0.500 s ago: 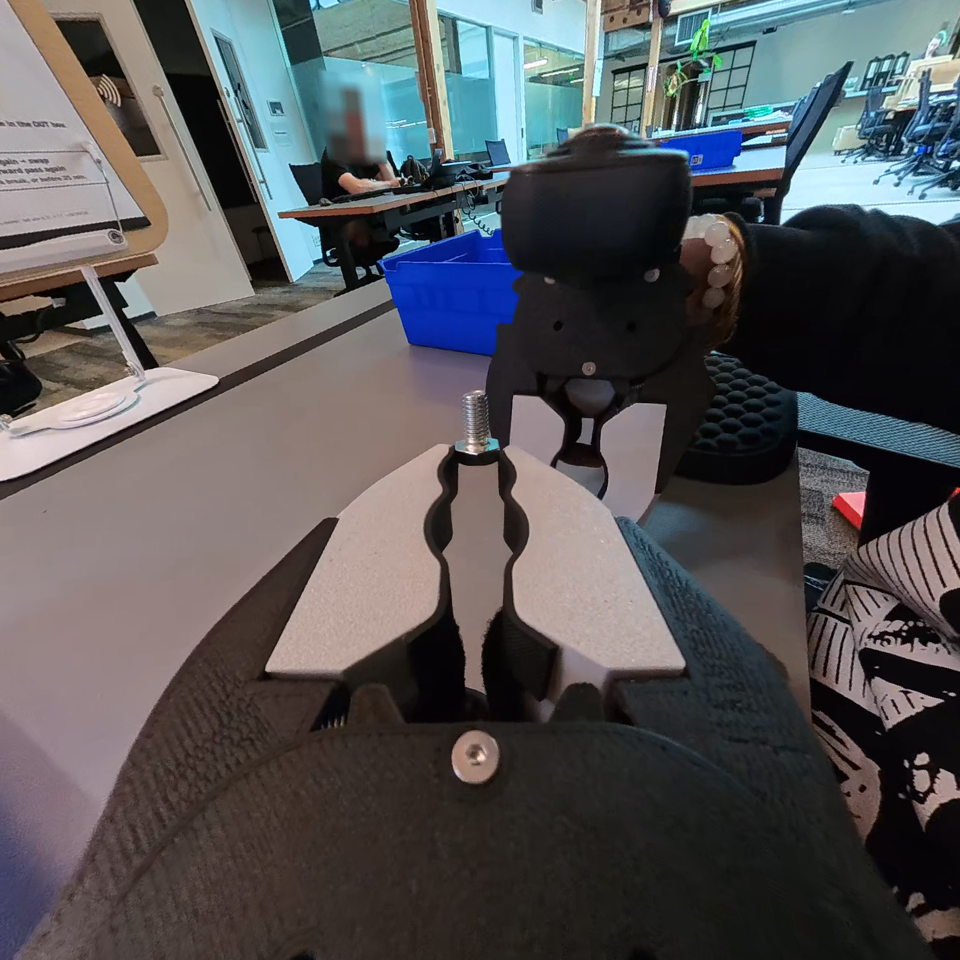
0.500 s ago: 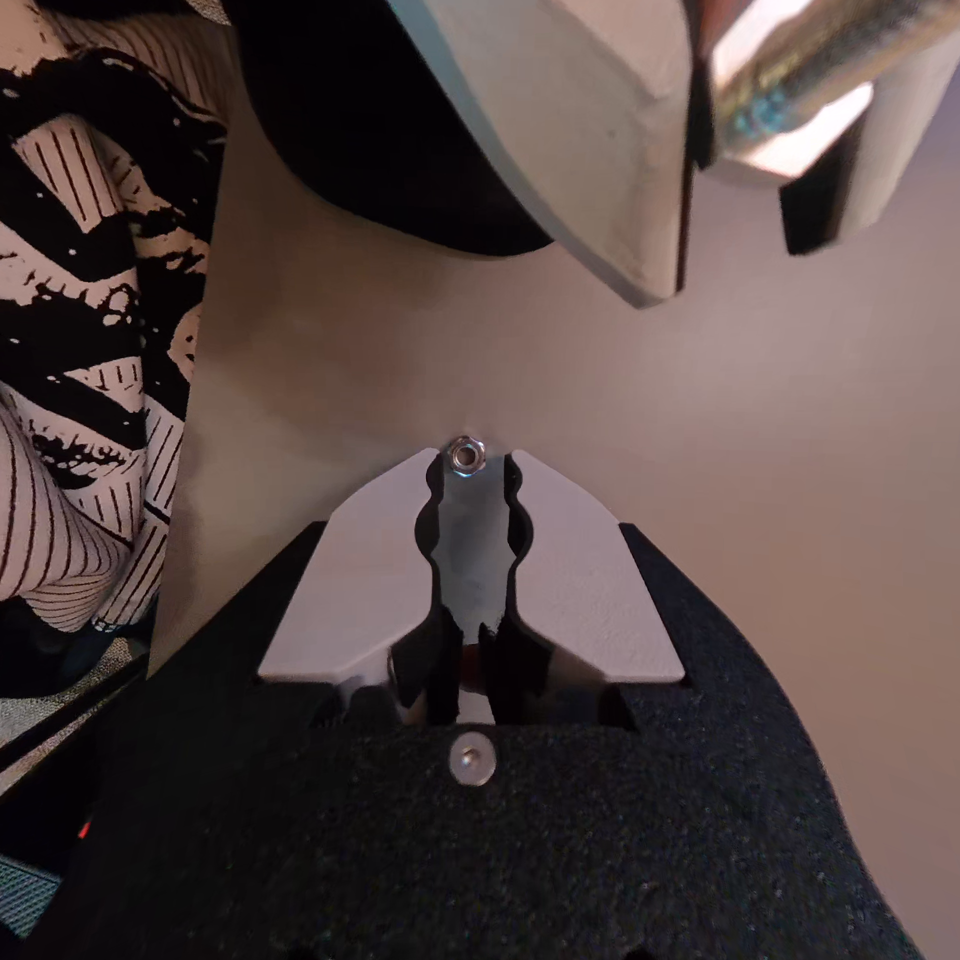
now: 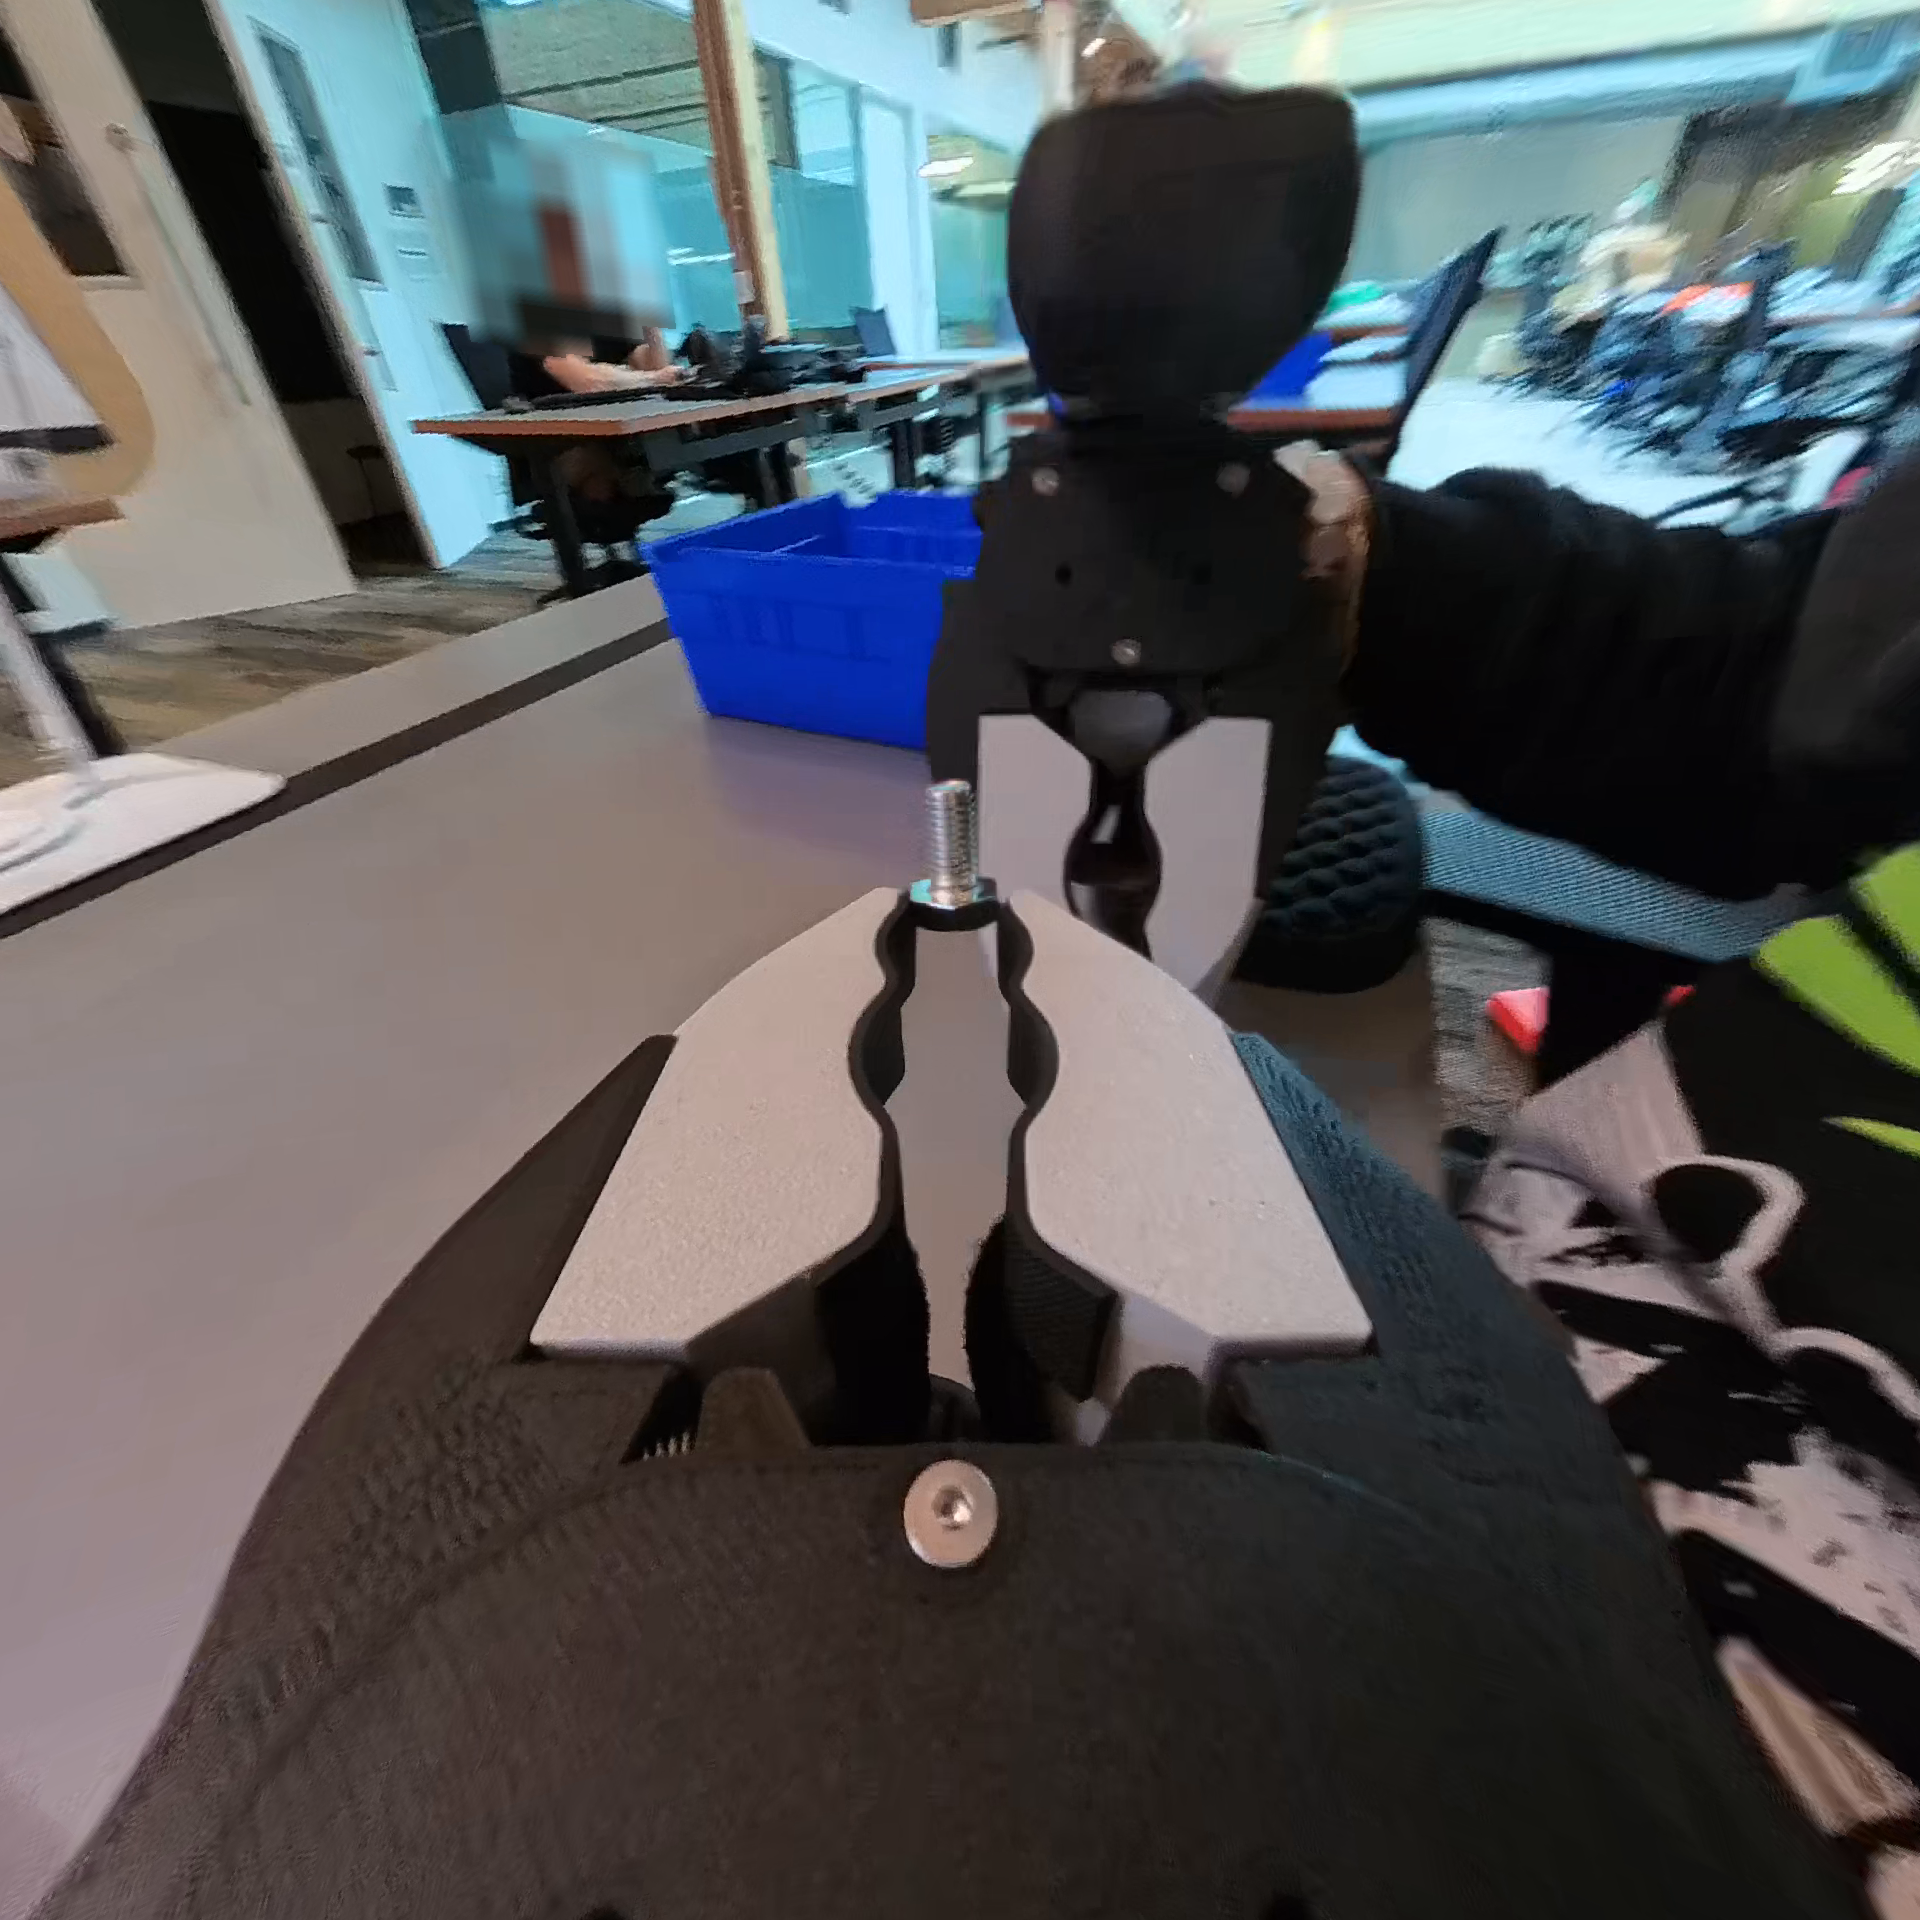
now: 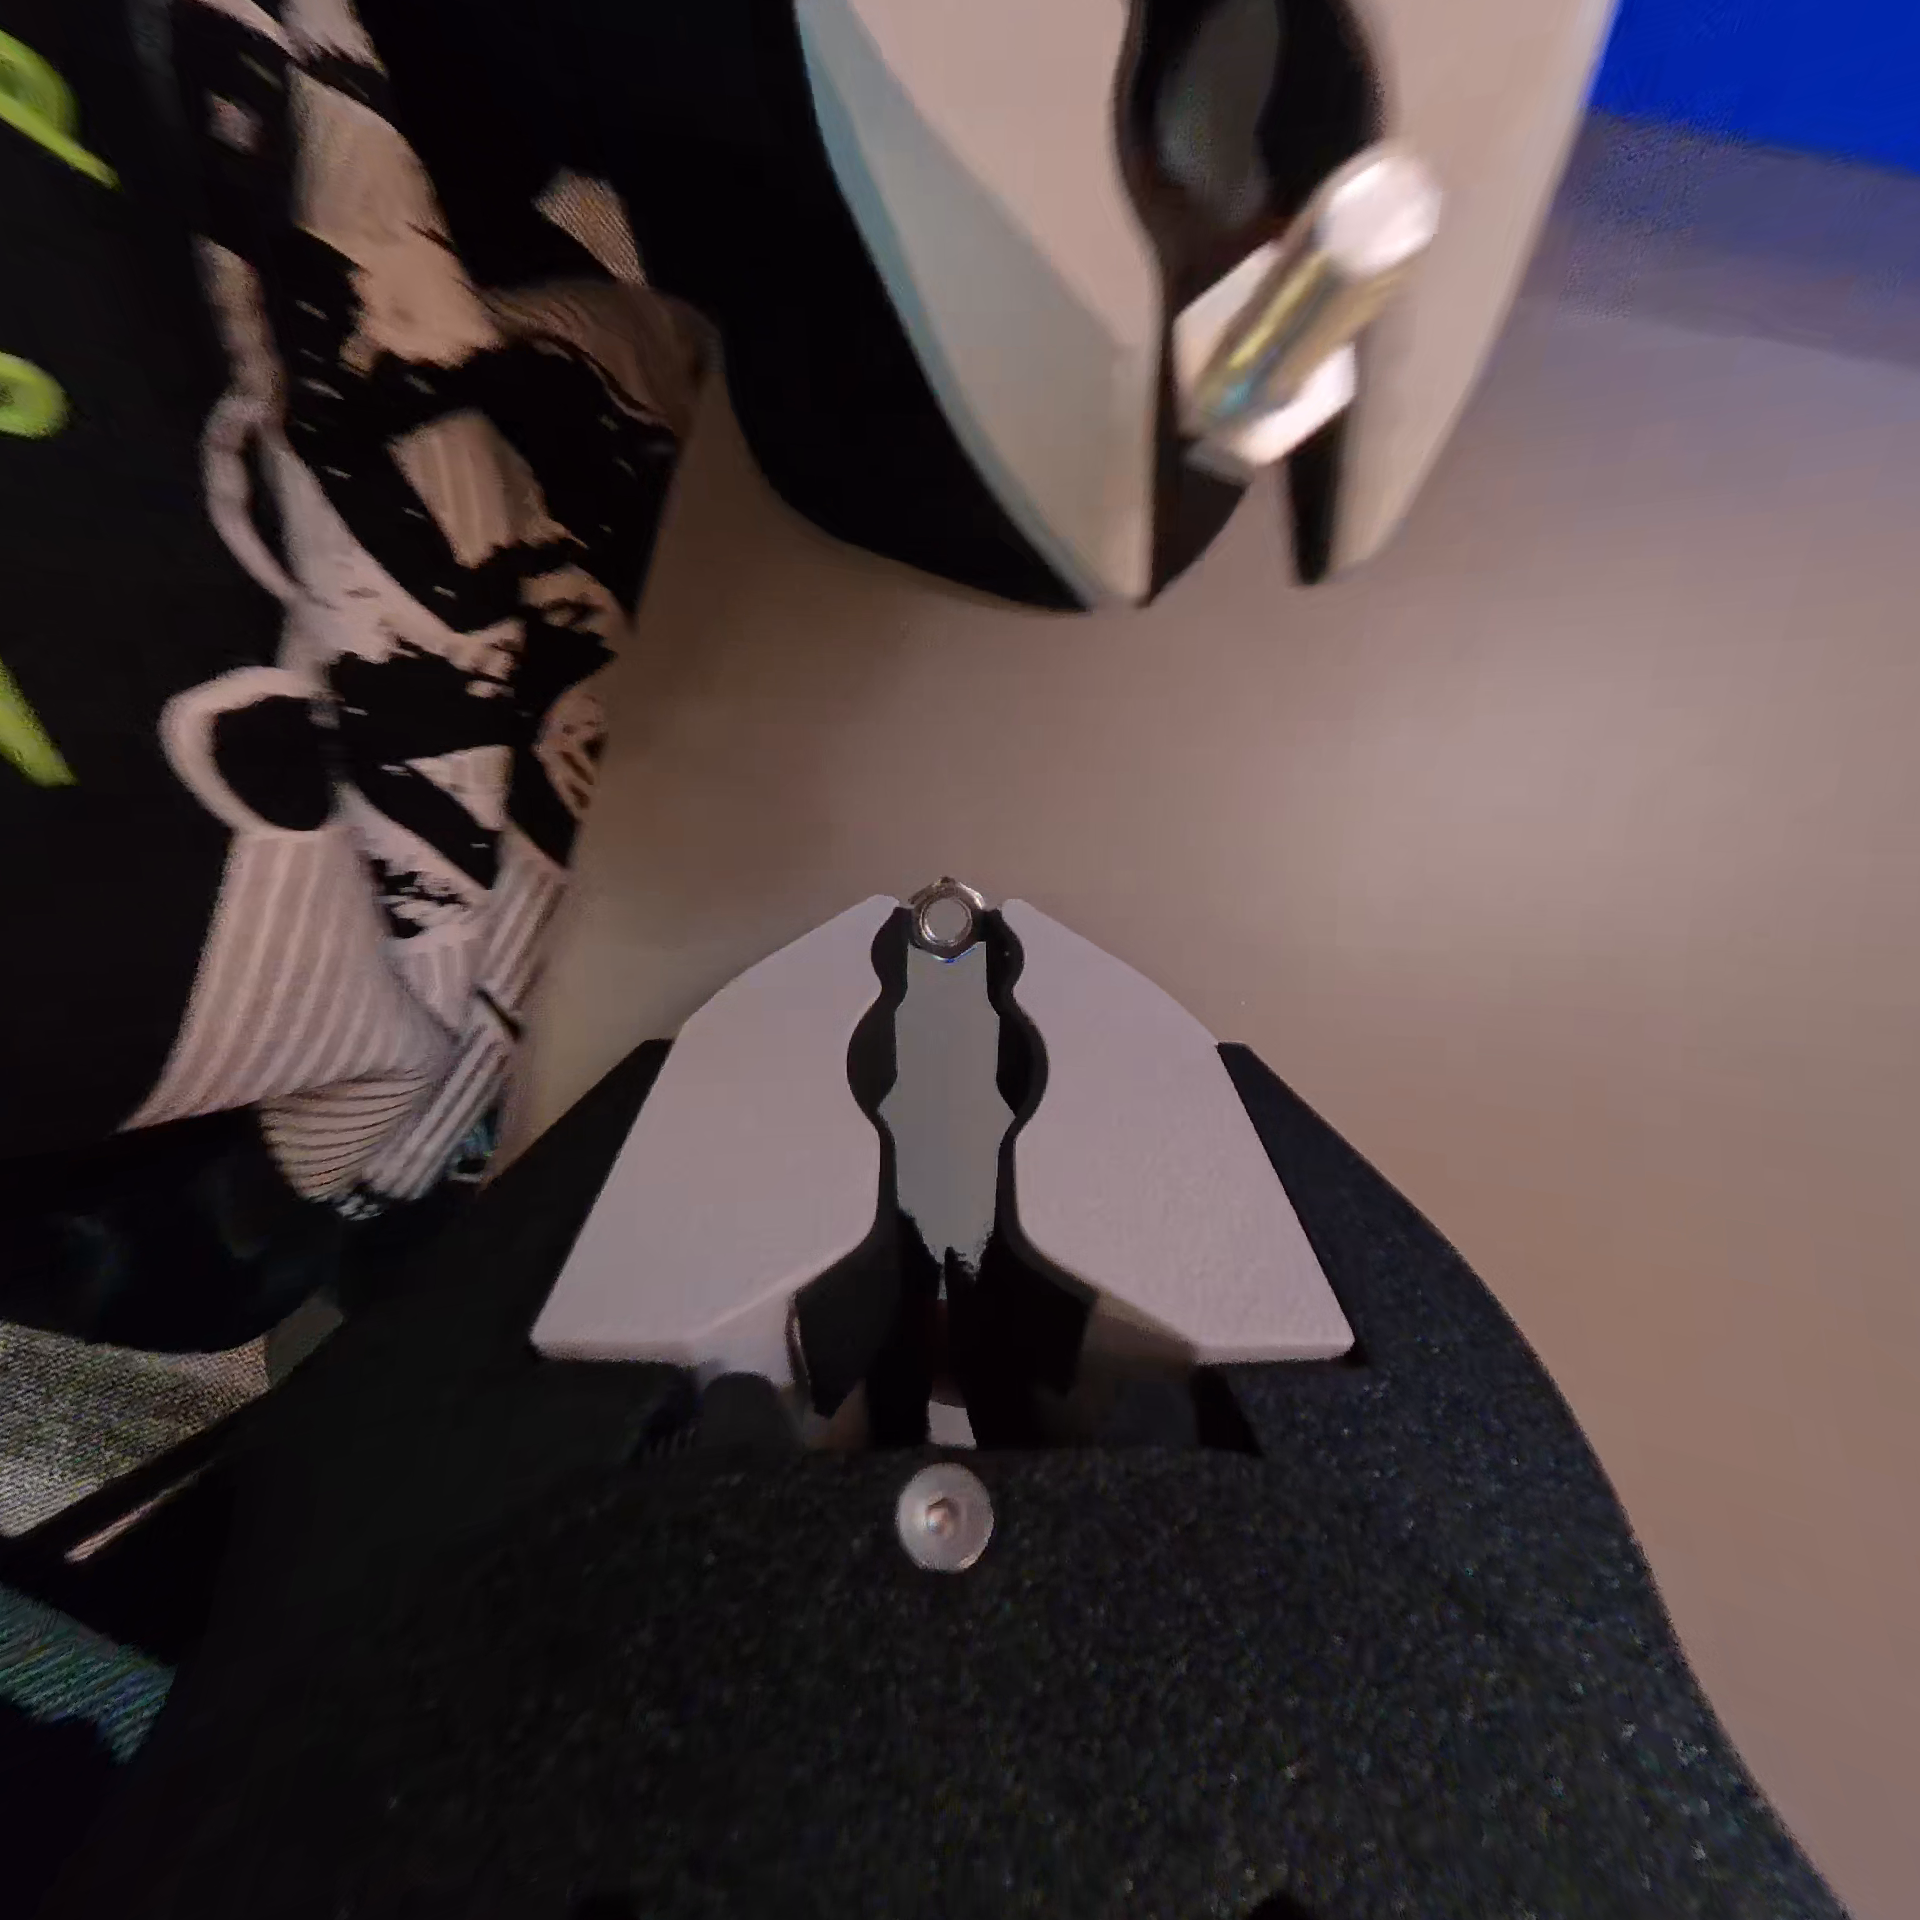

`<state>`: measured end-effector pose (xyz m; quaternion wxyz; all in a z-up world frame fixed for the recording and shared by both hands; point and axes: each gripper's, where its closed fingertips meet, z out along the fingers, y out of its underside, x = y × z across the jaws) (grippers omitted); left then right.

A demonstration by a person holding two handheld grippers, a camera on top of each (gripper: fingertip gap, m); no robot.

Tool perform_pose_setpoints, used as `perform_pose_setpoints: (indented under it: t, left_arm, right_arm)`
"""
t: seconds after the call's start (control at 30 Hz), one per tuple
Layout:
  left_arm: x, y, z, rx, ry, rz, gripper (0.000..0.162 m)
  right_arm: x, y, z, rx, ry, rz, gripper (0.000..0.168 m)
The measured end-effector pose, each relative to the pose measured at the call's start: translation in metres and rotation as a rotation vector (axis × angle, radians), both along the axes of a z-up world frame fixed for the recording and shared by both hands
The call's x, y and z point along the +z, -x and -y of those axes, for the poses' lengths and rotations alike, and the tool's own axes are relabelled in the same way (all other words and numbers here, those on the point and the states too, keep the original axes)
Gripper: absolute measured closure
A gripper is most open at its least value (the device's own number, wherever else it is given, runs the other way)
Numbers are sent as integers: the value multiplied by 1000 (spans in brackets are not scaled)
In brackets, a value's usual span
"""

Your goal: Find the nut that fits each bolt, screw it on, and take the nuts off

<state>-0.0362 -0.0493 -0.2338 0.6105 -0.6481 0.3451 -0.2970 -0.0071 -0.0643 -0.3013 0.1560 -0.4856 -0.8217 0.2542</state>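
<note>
My left gripper (image 3: 951,914) is shut on the head of a silver bolt (image 3: 950,844), which stands upright with its thread pointing up, above the grey table (image 3: 364,935). My right gripper (image 4: 945,920) is shut on a small silver hex nut (image 4: 943,922), held at its fingertips above the table. In the left wrist view the right gripper (image 3: 1117,935) points down just right of and behind the bolt. In the right wrist view the left gripper (image 4: 1236,561) with the bolt (image 4: 1299,301) is at the upper right, apart from the nut.
A blue plastic bin (image 3: 821,623) stands on the table behind the grippers. A white stand base (image 3: 125,810) lies at the far left. The person's black sleeve (image 3: 1558,665) and patterned clothing (image 4: 364,623) are at the table's near right edge. Spacing between my two grippers at the tips: around 7 cm.
The right gripper has lifted and shifted right relative to the bolt. In the right wrist view the left gripper and bolt now show lower and more fully. Both grips are unchanged.
</note>
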Motion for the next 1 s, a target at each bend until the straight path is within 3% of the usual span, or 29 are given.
perform_pose_setpoints:
  t: [0.13,0.3,0.6,1.0]
  left_arm:
    - [16,-25,27,-204,27,134,147]
    - [0,-37,34,-311,92,83,147]
    - [-3,-42,50,-430,73,61,147]
    - [1,-40,51,-428,47,81,147]
  right_arm:
    - [59,-13,8,65,42,-121,154]
    - [116,-9,19,216,53,-196,154]
    - [103,6,40,475,7,-34,154]
    - [96,9,41,501,-20,0,154]
